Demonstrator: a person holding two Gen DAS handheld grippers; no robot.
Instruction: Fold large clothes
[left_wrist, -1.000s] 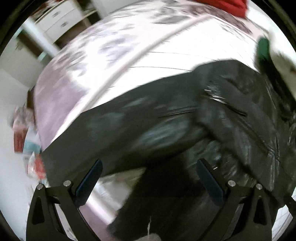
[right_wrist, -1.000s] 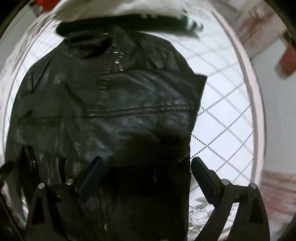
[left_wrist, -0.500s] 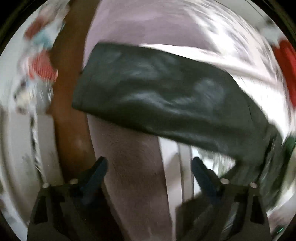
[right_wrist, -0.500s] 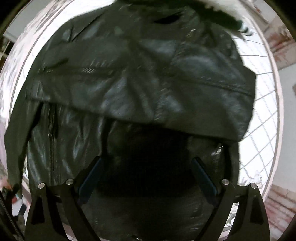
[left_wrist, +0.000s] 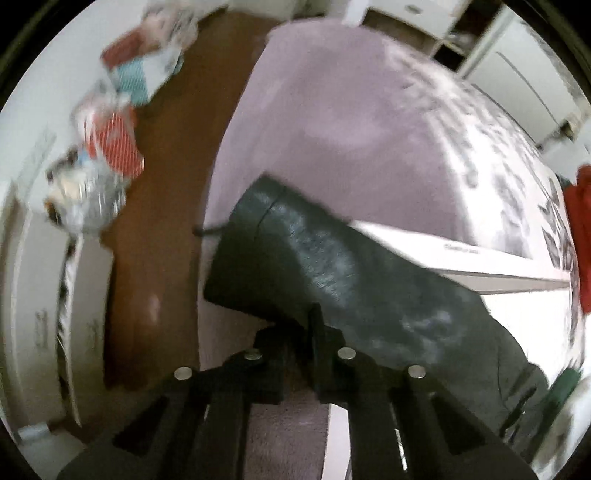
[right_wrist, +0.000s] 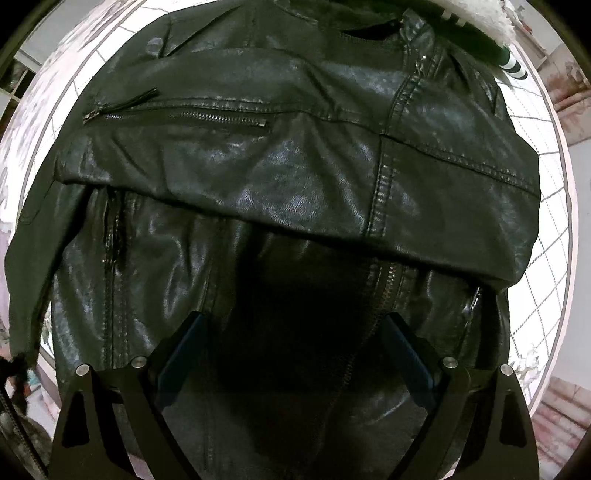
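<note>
— Left gripper (left_wrist: 308, 325)?
— Jaws pinched on jacket sleeve (left_wrist: 332, 273), near bed (left_wrist: 332, 122) edge.
— Right gripper (right_wrist: 291, 354)?
— Jaws spread, poised above jacket (right_wrist: 295, 166) folded mid-bed.

Left wrist view: the sleeve (left_wrist: 332, 280) lies on the bed (left_wrist: 351, 129), its cuff end near the bed's left edge, its length running right and toward the camera. The left gripper (left_wrist: 299, 332) sits at the sleeve's near edge, jaws together on it. The floor (left_wrist: 162, 221) runs left of the bed, with boxes (left_wrist: 118, 144) beyond it. Right wrist view: the jacket (right_wrist: 280, 177) lies on the bed, collar at the far end, its upper part folded over the lower. The right gripper (right_wrist: 291, 350) is above the near part, jaws spread.
</note>
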